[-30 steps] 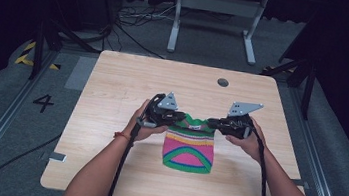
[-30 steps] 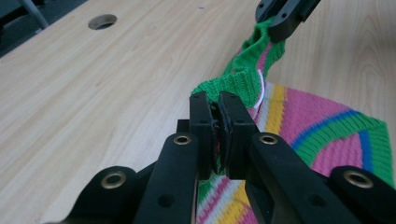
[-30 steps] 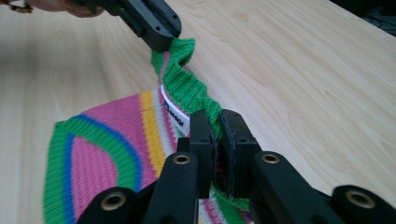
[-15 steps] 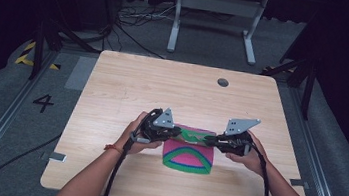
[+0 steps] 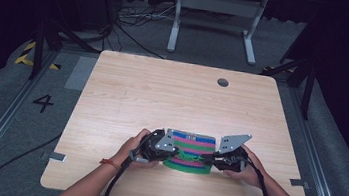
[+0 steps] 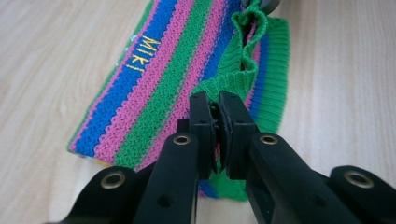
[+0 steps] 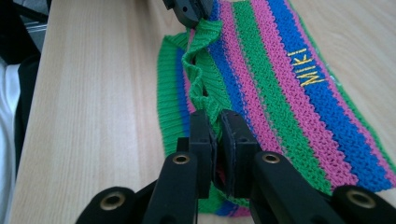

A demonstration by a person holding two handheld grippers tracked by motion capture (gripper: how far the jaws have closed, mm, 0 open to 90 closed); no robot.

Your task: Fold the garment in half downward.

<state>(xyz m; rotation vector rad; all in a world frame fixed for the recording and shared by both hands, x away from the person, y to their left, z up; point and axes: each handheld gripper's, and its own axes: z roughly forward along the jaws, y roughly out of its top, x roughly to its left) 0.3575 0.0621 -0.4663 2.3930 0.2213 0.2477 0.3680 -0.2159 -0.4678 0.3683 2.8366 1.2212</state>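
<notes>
Person's forearms: both come in over the near edge of the bench [image 5: 128, 92], one hand on each tool.
Left tongs [image 6: 218, 105]: clenched on the green ribbed hem of the knitted garment [image 6: 187, 79], a pinch of it caught between the black pads; seen from above at the garment's left end [image 5: 168, 150].
Right tongs [image 7: 215, 122]: clenched on the same green hem at the garment's right end [image 5: 213, 158], with a fold of ribbing pinched between the pads.
Knitted garment, place: on the near half of the bench, a little right of its middle, lying between the two tongs [image 5: 190, 150].
Knitted garment, shape: folded into a short band; the held hem stands up as a wavy ridge running from one tool to the other, while the rest lies flat.
Knitted garment, material: chunky knit in stripes of blue, pink and green, with finer ribbing along the green border.
Lettering [image 6: 142, 51]: small yellow stitched letters on a blue stripe towards the far edge.
Bench, material: pale wood-grain top, smooth, rectangular with rounded corners.
Round hole [image 5: 222, 82]: a dark cable opening towards the far right of the bench top.
Floor beyond: grey carpet with loose black cables [image 5: 132, 15] and the white legs of a stand [image 5: 213, 12] past the far edge.
Floor at left: the figure 4 [image 5: 43, 103] marked on the carpet, and yellow-black striped tape [image 5: 29, 55] farther off.
</notes>
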